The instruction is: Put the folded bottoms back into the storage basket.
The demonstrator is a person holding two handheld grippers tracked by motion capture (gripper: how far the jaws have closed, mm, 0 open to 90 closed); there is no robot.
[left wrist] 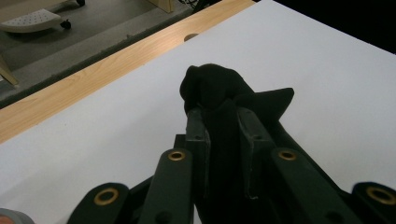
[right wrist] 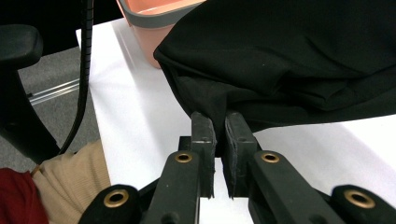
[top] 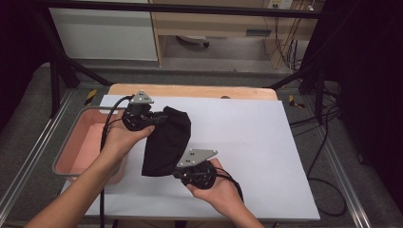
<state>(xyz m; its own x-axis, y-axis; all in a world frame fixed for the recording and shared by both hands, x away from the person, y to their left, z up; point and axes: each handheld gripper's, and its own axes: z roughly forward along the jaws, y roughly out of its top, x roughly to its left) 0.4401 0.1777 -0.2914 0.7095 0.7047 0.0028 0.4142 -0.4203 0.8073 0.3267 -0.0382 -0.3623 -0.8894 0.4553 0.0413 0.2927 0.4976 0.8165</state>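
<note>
A black cloth (top: 165,140) hangs folded between my two grippers above the white table cover (top: 256,142). My left gripper (top: 154,118) is shut on the cloth's far end, and in the left gripper view the black cloth (left wrist: 219,88) bunches up between and beyond the jaws of the left gripper (left wrist: 224,116). My right gripper (top: 179,172) is shut on the cloth's near lower edge. In the right gripper view the right gripper (right wrist: 217,122) pinches a thin fold of the cloth (right wrist: 289,60), which spreads above the jaws.
A pink bin (top: 76,145) with a grey rim stands at the table's left edge, close under my left forearm. The wooden table edge (top: 190,90) shows at the far side. Cables (top: 328,156) trail on the floor at the right.
</note>
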